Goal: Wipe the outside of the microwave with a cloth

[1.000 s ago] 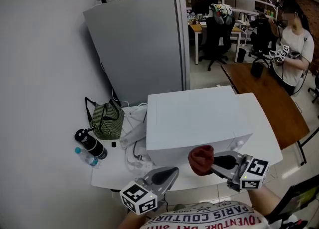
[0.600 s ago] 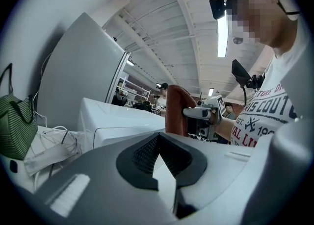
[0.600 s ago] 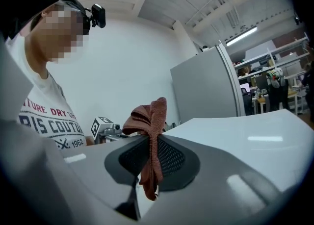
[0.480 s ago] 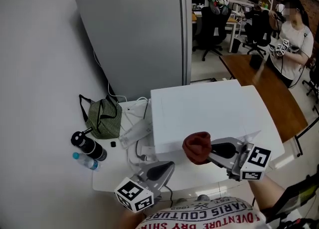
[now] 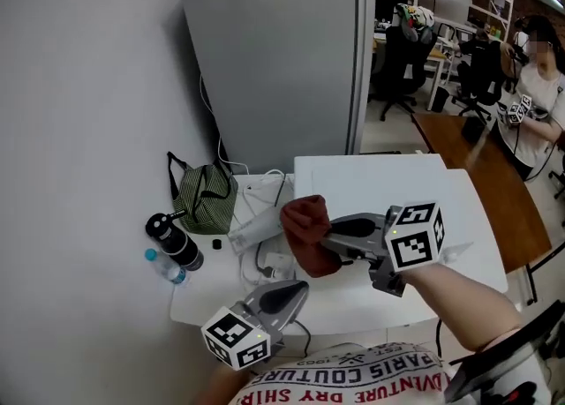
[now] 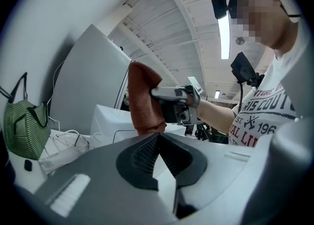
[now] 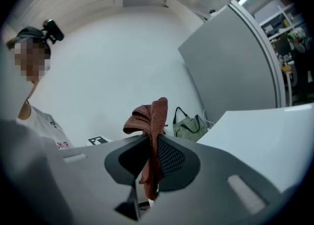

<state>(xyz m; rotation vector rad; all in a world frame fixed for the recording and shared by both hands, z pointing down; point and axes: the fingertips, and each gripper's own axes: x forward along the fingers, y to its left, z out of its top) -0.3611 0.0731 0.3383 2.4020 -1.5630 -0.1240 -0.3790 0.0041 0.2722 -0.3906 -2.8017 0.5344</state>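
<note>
A tall grey cabinet (image 5: 282, 68) stands at the far side of a white desk (image 5: 207, 302), where a green striped bag (image 5: 205, 198), a black bottle (image 5: 174, 242), a clear blue-capped water bottle (image 5: 164, 268) and tangled white cables (image 5: 258, 228) crowd the space left of the white box-shaped microwave (image 5: 388, 187). The right gripper (image 5: 323, 238) reaches across the microwave's near left corner, its jaws clamped on a rust-red cloth (image 5: 303, 227) that bunches beyond the tips; whether it touches the microwave cannot be told. The left gripper (image 5: 301, 288) sits low at the desk's near edge, jaws together, with nothing between them. The person's white shirt (image 5: 371, 381) reads "COUTURE".
</note>
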